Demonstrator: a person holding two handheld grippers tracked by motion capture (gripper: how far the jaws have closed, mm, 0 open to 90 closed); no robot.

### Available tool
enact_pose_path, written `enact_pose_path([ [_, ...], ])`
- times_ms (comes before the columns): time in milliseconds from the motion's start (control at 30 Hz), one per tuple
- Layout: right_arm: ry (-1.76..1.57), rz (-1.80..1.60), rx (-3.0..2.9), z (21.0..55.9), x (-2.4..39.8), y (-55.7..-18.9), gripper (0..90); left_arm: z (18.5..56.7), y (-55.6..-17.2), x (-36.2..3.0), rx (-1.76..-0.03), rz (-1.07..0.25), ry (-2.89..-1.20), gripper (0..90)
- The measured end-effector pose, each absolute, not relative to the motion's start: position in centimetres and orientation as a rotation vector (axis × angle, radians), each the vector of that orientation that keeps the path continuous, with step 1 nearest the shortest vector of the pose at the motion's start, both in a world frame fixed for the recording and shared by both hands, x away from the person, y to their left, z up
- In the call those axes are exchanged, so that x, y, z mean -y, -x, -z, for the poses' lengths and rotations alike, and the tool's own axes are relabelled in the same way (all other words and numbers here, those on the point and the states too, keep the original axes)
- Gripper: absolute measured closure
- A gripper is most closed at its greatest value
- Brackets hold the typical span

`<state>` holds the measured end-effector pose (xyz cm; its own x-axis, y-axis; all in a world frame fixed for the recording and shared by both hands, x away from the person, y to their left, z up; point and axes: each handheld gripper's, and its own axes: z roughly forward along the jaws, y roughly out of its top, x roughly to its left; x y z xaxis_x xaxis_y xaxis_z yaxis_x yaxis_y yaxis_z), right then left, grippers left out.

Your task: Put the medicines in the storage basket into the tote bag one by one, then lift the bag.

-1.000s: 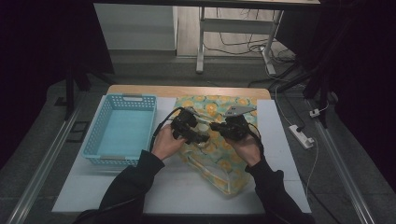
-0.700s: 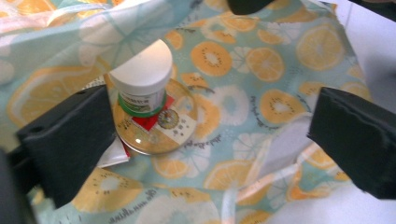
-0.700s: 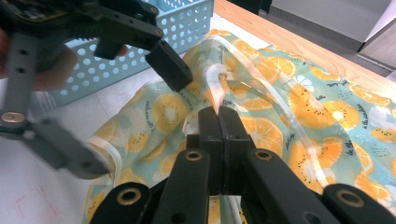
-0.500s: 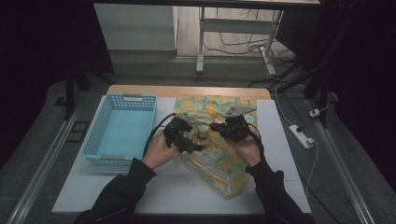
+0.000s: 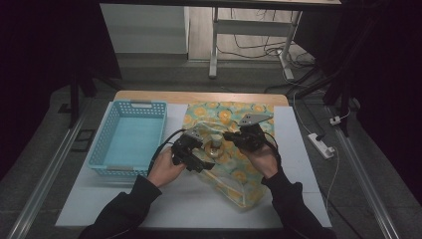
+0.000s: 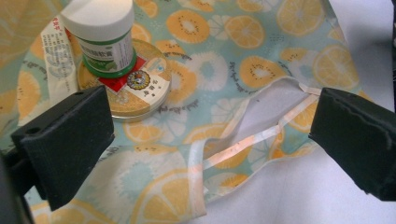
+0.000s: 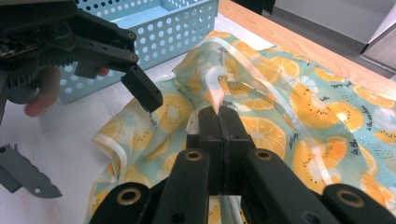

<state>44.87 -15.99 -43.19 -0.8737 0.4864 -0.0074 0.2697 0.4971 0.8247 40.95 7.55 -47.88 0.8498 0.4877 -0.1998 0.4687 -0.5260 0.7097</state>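
While the right claw (image 7: 219,122) is clenched on the bag's rim (image 7: 215,81), the released left claw (image 6: 205,140) is held over the bag's loose handle (image 6: 261,135), beside the tin (image 6: 135,88).

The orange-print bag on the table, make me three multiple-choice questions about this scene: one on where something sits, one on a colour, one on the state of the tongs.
1. Where does the white bottle stand?
A. on the round tin
B. in the basket
C. on the bare table

2. What colour is the basket?
A. red
B. light blue
C. black

3. How are the right tongs?
A. wide open
B. shut on the bag
C. shut on the bottle

Answers:
1. A, the left gripper view shows the bottle upright on the tin.
2. B, its perforated walls are light blue.
3. B, the right gripper view shows the jaws together, pinching a fold of the bag.
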Motion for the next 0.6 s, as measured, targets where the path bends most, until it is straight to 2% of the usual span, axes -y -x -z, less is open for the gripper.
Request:
enact_pose_path([
  [300, -0.638, -1.306, -2.505, 43.2, 15.9, -44.8, 89.6, 49.0, -40.8, -7.0, -0.689, -0.084, -2.301, 0.0],
  [600, -0.639, -1.297, -2.513, 43.3, 15.8, -44.8, 89.6, 50.6, -41.4, -6.7, -0.734, -0.056, -2.378, 1.3],
])
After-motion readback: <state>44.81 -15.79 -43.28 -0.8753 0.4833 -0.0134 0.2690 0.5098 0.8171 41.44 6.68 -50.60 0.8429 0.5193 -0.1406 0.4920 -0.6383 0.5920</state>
